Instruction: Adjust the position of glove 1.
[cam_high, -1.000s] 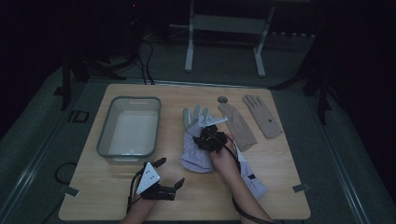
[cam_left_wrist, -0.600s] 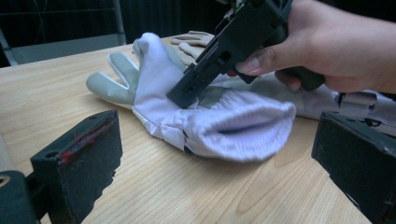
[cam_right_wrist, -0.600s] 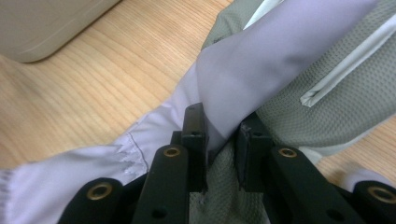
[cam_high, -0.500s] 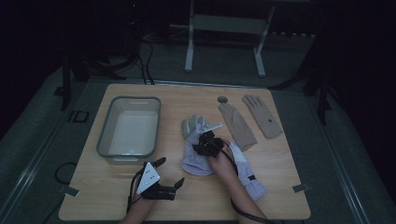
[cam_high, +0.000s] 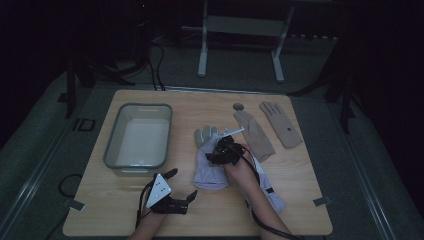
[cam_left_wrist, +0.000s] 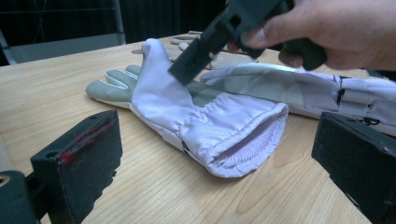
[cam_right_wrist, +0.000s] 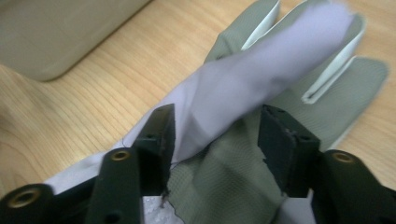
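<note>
White glove (cam_high: 210, 167) lying flat on the table (cam_high: 100, 200), beside the grey tub (cam_high: 140, 137). Right gripper (cam_high: 222, 150), jaws parted, straddles a raised fold of the glove's fabric. Left gripper (cam_high: 182, 187) rests near the table's front edge, jaws released, holding nothing.

Left gripper (cam_high: 181, 185) jaws spread wide, right gripper (cam_high: 220, 150) jaws parted (tilted down)

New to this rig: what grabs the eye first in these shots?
The pale lilac glove at the middle of the wooden table, with the right gripper over it, jaws open astride a raised fold of its fabric. To the left stands a grey tub; two tan gloves lie at the far right. The left gripper rests open near the front edge, pointed at the glove's cuff.
</note>
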